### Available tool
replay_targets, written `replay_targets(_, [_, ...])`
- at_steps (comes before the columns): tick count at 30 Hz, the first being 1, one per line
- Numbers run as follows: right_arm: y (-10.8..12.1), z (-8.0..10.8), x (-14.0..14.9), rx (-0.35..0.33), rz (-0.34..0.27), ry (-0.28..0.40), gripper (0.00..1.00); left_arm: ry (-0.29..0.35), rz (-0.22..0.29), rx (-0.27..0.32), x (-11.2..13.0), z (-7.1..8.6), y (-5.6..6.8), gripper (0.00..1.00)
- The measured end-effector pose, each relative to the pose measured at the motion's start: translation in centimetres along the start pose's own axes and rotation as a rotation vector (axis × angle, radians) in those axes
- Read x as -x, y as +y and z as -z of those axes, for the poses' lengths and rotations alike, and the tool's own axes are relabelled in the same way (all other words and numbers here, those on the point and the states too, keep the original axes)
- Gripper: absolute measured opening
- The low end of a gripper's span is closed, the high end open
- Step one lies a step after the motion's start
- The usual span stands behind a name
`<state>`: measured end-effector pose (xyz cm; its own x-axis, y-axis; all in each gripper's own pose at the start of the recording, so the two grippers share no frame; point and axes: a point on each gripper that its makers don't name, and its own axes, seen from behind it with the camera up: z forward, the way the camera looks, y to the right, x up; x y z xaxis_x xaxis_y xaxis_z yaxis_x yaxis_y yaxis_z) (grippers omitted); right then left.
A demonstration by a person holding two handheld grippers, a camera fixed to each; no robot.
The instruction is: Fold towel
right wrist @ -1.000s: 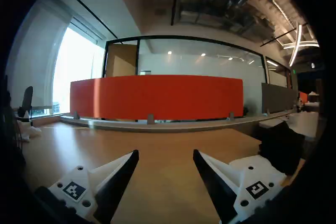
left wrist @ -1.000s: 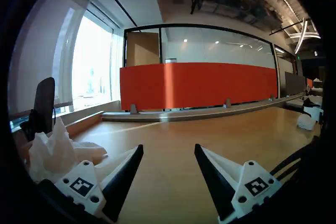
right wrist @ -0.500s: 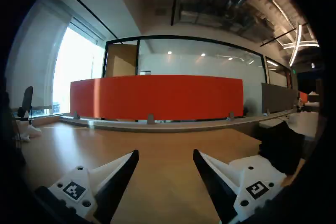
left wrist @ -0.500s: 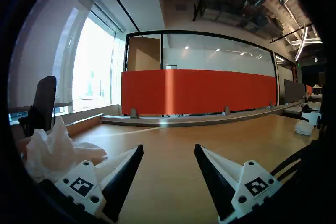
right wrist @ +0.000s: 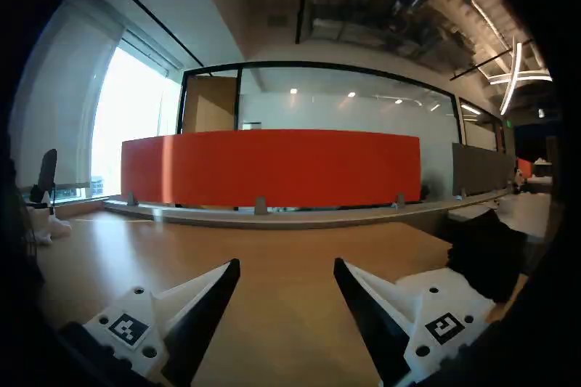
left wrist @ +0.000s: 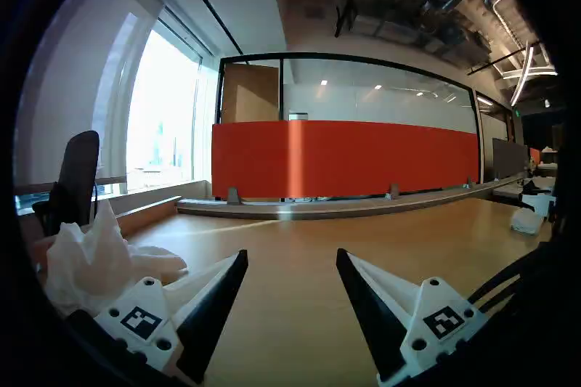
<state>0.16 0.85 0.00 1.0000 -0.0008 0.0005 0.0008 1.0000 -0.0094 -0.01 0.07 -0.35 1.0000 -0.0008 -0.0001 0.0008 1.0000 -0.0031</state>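
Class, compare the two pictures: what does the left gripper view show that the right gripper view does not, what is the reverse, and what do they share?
Left gripper view: a crumpled white towel lies close beside a finger of the left tool, with a dark chair back behind it. Right gripper view: a black bundle sits beside a finger of the right tool. Shared: the wooden table, the orange screen, the bright window, and an open tool with nothing between its fingers.
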Motion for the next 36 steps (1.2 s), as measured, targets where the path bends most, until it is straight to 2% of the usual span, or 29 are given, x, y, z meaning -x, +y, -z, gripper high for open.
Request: replay_targets(36, [-0.07, -0.03, 0.0, 0.0, 0.0, 0.0, 1.0, 0.0, 0.0, 0.0, -0.02, 0.0, 0.02, 0.92])
